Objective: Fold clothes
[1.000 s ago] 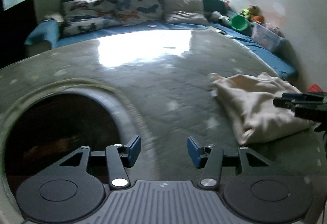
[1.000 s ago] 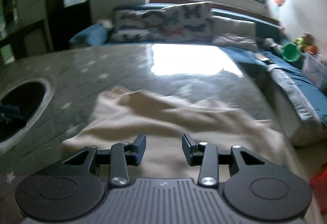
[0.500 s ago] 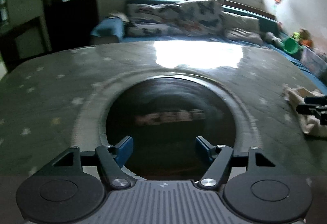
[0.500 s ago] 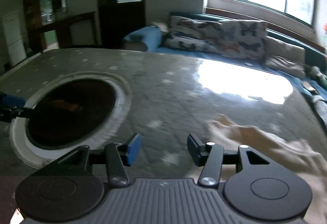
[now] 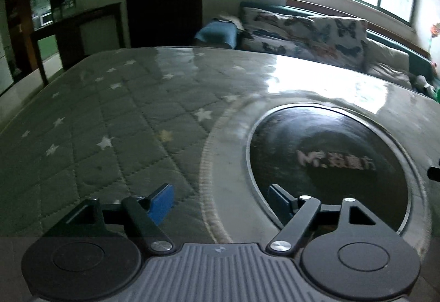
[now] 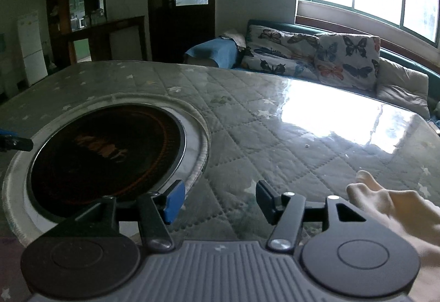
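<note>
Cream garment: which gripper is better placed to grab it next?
Right. The cream garment lies just right of the open right gripper, on the quilted table cover. The left gripper, also open, faces the dark round inset; no garment in its view.

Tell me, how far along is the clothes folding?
Hard to say: the cream garment lies bunched at the table's right edge, only partly visible. Nothing is in hand; left gripper and right gripper are open and empty. Folding apparently remains.

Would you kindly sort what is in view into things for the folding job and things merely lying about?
For the job: cream garment; left gripper, right gripper, both with jaws open and empty.

Lying about: round dark inset, butterfly cushions, quilted table cover.
</note>
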`<state>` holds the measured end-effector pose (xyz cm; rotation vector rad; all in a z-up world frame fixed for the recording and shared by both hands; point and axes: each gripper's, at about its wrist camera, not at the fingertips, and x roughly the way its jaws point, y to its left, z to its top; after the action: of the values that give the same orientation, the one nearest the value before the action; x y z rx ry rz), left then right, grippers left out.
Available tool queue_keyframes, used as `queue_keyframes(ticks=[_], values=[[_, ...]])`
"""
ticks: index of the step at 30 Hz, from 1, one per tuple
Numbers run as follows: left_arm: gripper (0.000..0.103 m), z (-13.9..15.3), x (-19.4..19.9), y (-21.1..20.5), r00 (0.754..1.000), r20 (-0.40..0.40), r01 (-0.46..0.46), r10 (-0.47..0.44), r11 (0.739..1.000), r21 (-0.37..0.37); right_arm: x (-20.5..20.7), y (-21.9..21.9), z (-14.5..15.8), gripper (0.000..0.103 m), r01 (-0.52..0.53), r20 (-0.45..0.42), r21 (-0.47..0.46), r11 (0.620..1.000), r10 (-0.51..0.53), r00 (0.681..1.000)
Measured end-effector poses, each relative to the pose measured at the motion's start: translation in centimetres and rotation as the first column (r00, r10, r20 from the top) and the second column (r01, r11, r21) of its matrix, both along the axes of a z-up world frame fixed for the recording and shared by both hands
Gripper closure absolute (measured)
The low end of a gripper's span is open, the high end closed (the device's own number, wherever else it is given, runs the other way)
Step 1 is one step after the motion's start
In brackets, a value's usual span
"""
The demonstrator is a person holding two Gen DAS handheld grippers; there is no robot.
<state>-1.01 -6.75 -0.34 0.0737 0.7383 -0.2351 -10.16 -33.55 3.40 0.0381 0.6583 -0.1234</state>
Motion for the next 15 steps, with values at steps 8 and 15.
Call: queue_keyframes(ticks=[8,15], values=[[0.018,-0.8,0.4,0.7,0.998,0.033,-0.053,0.053,0.998,0.014,0.4,0.3,-0.7,0.035,-0.020,-0.009,-0.013,1.000,0.020,1.000],[0.010,-1.3,0.5,0.2,0.998,0.051,-0.041,0.040,0.999,0.032,1.4,0.9,-1.0,0.027,-0.022,-0.027,-0.022,1.000,0.022,0.999]])
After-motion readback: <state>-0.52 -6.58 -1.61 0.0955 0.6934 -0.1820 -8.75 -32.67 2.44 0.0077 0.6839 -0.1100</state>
